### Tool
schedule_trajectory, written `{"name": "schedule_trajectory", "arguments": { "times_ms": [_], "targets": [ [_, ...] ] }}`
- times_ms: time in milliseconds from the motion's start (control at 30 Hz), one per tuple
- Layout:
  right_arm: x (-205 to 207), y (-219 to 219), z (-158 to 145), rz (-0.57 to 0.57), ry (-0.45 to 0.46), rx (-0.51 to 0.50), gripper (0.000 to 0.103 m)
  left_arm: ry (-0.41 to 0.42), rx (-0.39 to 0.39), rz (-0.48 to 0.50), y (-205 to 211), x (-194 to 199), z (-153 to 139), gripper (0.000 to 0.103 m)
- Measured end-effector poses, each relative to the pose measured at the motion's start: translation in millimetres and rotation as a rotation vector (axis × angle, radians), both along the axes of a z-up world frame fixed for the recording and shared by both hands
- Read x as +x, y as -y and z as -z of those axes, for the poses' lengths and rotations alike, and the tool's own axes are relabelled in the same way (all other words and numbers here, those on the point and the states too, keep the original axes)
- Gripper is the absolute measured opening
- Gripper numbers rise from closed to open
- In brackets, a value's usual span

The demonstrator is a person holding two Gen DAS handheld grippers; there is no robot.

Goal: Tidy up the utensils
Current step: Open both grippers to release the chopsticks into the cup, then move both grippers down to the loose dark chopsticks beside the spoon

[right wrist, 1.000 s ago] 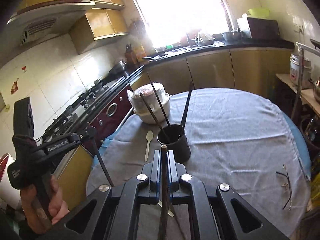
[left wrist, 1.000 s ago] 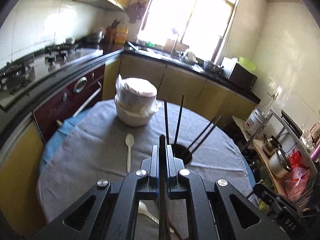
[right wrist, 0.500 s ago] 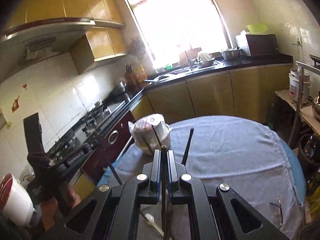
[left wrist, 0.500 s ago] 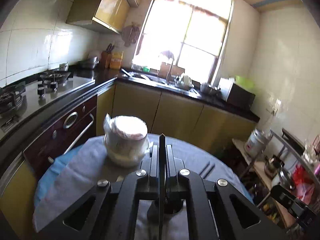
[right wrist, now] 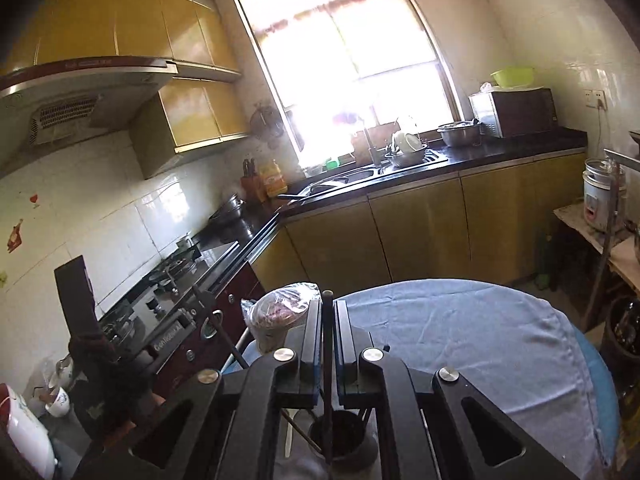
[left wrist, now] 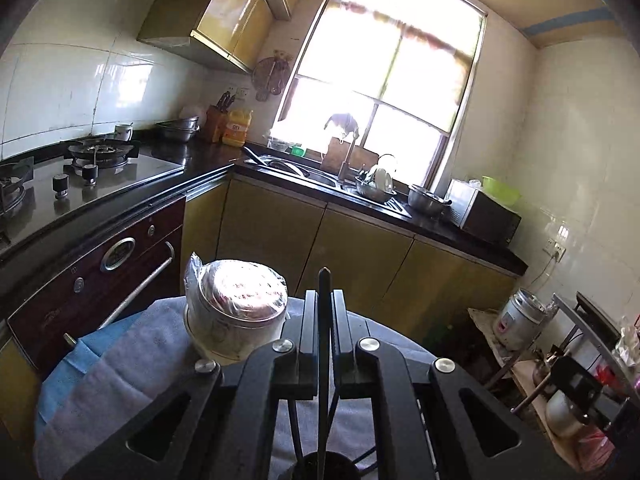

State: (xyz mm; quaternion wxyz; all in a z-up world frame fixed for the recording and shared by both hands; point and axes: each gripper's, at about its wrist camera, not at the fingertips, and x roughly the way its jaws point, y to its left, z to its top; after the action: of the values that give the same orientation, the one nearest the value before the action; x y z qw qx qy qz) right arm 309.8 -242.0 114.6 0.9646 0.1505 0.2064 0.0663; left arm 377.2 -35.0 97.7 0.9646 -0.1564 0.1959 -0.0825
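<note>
- Left gripper (left wrist: 324, 300): jaws clenched on a black chopstick (left wrist: 323, 360). Stick runs straight down the slot between the two pads; its tip pokes out just past the front ends of the jaws, and the rest drops below them.
- Lower end of that chopstick reaches down to the mouth of the dark utensil cup (left wrist: 326, 466), seen at the bottom edge of the left wrist view, directly under the jaws. Cannot tell if the end is inside the cup or just above it.
- Right gripper (right wrist: 328, 312): jaws clenched on a second black chopstick (right wrist: 328, 360), same layout: centred in the slot, tip just proud of the jaw ends, shaft hanging down.
- In the right wrist view the utensil cup (right wrist: 340, 436) sits on the worktop (right wrist: 460, 340) right below the jaws; the held stick's lower end overlaps the cup opening. Other dark sticks lean out of the cup on both sides.
- White plastic spoon (right wrist: 289, 436) lies flat on the grey cloth, just left of the cup, apart from both jaws.
- Plastic-wrapped bowl stack (left wrist: 236, 312) stands on the far left part of the worktop, beyond the jaws.
- Left gripper body, held by a hand (right wrist: 132, 396), shows at the left of the right wrist view.
</note>
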Motion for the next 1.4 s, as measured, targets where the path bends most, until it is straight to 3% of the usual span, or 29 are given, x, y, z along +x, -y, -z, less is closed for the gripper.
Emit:
{"name": "schedule_trajectory", "arguments": {
  "times_ms": [267, 700, 900, 933, 967, 1000, 1033, 1067, 1167, 1233, 1267, 1300, 1400],
  "targets": [
    [25.1, 5.4, 38.1, 0.032, -0.041, 0.018, 0.006, 0.009, -0.01, -0.004, -1.2, 3.2, 28.2, 0.005],
    [32.8, 20.9, 102.0, 0.002, -0.171, 0.128, 0.007, -0.102, 0.013, 0.027, 1.3, 1.7, 62.4, 0.005],
    [20.6, 25.4, 105.3, 0.0, -0.221, 0.151, 0.009, -0.179, 0.025, 0.067, -4.8, -12.5, 62.9, 0.01],
    [14.6, 26.8, 103.2, -0.004, -0.217, 0.16, 0.009, -0.176, 0.018, 0.076, -8.6, -21.1, 59.5, 0.012],
    [5.4, 27.9, 99.8, -0.008, -0.213, 0.163, 0.009, -0.169, 0.016, 0.079, -11.8, -29.6, 56.1, 0.024],
    [-2.2, 28.1, 96.7, -0.01, -0.211, 0.159, 0.017, -0.171, 0.023, 0.077, -16.4, -40.9, 52.7, 0.033],
    [-12.5, 27.8, 93.3, -0.012, -0.21, 0.151, 0.021, -0.176, 0.025, 0.071, -21.2, -51.1, 50.4, 0.05],
    [-21.3, 26.8, 90.7, -0.019, -0.21, 0.148, 0.026, -0.175, 0.02, 0.063, -26.3, -59.7, 49.4, 0.056],
    [-52.6, 20.4, 90.2, -0.067, -0.228, 0.16, 0.03, -0.234, 0.012, 0.051, -45.0, -90.3, 59.7, 0.057],
    [-76.5, 16.1, 99.3, -0.089, -0.258, 0.163, 0.043, -0.311, -0.004, 0.048, -56.4, -109.0, 79.0, 0.057],
    [-88.0, 13.8, 106.9, -0.104, -0.27, 0.169, 0.058, -0.358, -0.004, 0.046, -60.6, -117.8, 91.8, 0.057],
    [-96.7, 12.0, 115.0, -0.112, -0.285, 0.17, 0.062, -0.395, -0.003, 0.047, -62.9, -124.5, 102.7, 0.057],
    [-112.4, 8.8, 143.0, -0.143, -0.354, 0.187, 0.062, -0.467, -0.012, 0.055, -67.7, -146.4, 136.8, 0.057]
  ]
}}
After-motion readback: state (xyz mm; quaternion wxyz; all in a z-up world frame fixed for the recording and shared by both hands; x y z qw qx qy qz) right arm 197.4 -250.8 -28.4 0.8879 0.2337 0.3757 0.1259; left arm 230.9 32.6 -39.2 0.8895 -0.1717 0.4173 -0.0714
